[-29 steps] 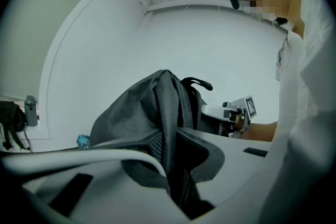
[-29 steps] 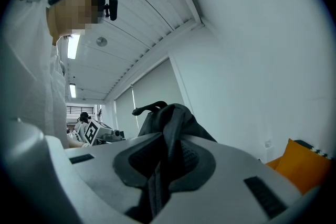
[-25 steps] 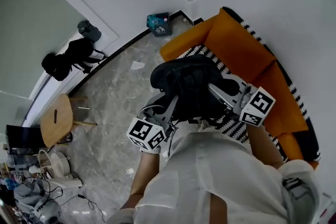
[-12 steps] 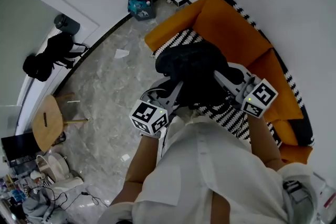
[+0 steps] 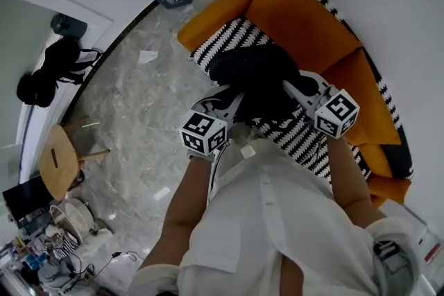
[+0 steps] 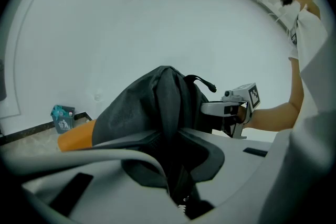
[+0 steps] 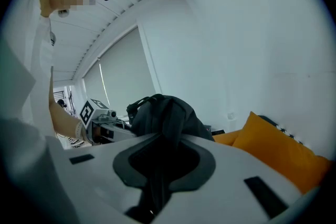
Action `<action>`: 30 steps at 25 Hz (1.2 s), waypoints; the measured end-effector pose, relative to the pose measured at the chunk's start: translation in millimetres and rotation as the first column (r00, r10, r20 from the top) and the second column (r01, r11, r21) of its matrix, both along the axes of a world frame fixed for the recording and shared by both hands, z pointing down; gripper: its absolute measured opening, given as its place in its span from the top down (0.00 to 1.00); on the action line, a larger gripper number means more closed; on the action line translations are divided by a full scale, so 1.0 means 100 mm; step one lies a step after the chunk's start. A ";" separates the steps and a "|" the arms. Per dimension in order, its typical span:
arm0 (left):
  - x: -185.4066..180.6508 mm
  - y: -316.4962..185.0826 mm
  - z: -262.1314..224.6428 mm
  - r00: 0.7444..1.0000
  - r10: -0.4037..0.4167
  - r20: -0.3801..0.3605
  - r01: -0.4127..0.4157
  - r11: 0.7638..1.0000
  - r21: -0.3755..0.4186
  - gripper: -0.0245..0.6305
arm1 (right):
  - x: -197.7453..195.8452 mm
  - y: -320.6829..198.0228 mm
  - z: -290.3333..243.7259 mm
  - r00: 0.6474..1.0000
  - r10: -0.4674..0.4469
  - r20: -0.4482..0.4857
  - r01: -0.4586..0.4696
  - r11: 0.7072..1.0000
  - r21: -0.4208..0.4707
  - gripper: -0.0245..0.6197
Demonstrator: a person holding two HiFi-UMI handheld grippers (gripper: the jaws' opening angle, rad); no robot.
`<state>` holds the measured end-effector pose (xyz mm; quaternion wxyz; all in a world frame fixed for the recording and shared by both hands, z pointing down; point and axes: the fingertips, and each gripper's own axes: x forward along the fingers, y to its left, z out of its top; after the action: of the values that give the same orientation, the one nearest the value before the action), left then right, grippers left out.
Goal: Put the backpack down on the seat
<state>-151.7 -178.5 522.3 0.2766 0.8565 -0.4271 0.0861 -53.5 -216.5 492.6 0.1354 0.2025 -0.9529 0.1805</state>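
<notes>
Person standing at a sofa, with a black backpack [image 5: 255, 74] gripped from both sides. The left tongs [image 5: 232, 99] are clenched on a fold of the bag's dark fabric, which the left gripper view shows pinched deep between the jaws. The right tongs [image 5: 295, 88] are likewise clamped on fabric at the opposite flank, their jaws nearly together with only the cloth between them. The backpack sits between the two pairs of tongs and just ahead of their tips. Its bulk bulges away from the person, and its carry loop is uppermost. Its long axis runs roughly from one pair of tongs to the other, so neither hand is clearly nearer and the load appears shared. Directly below and beyond the tongs lies the black-and-white striped seat [image 5: 223, 39], with the orange back cushions [image 5: 300, 19] farther off on the right-hand side. The views do not settle whether the bag's underside already touches the stripes. In the gripper views it appears carried rather than resting. The coming move probably turns on this vertical relation: both tongs should descend together, keeping the bag level over the stripes, and open only once the seat bears it.
</notes>
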 end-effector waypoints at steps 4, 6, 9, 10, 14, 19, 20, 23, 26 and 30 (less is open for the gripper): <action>-0.01 -0.12 0.41 1.000 -0.011 0.007 0.011 0.997 -0.074 0.87 | -0.01 -0.10 0.41 0.998 -0.005 -0.061 0.003 0.999 -0.043 0.88; -0.02 -0.17 0.64 1.000 -0.014 0.018 0.016 0.993 -0.119 0.87 | -0.02 -0.14 0.63 0.994 -0.005 -0.107 -0.001 0.998 -0.058 0.88; 0.03 -0.23 0.97 0.999 0.002 0.048 0.007 0.983 -0.183 0.87 | 0.03 -0.18 0.96 0.987 0.012 -0.163 -0.028 0.995 -0.097 0.88; 0.06 -0.25 1.07 0.998 0.007 0.055 0.004 0.979 -0.202 0.87 | 0.06 -0.20 1.06 0.984 0.019 -0.177 -0.039 0.993 -0.110 0.88; 0.21 -0.40 1.40 0.998 0.006 0.064 0.011 0.967 -0.255 0.87 | 0.21 -0.32 1.42 0.970 0.046 -0.239 -0.082 0.986 -0.147 0.88; 0.41 -0.59 1.52 0.999 0.010 0.042 0.002 0.962 -0.273 0.87 | 0.42 -0.46 1.54 0.951 0.094 -0.295 -0.142 0.979 -0.145 0.89; 0.46 -0.62 1.54 0.999 0.015 0.040 -0.003 0.961 -0.275 0.87 | 0.47 -0.47 1.56 0.948 0.105 -0.302 -0.154 0.978 -0.144 0.89; 0.62 -0.69 1.61 0.998 0.036 0.042 -0.022 0.958 -0.287 0.87 | 0.64 -0.50 1.63 0.939 0.131 -0.317 -0.187 0.971 -0.151 0.89; 0.75 -0.71 1.78 0.996 0.070 0.054 -0.049 0.948 -0.315 0.87 | 0.77 -0.51 1.80 0.930 0.146 -0.339 -0.214 0.961 -0.175 0.89; 0.88 -0.72 1.97 0.993 0.106 0.059 -0.080 0.938 -0.337 0.87 | 0.93 -0.51 2.03 0.920 0.177 -0.350 -0.263 0.940 -0.215 0.89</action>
<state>-63.3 -250.0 719.4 0.3970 0.8125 -0.3756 0.2031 39.1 -267.8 695.9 0.2946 0.3168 -0.8566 0.2813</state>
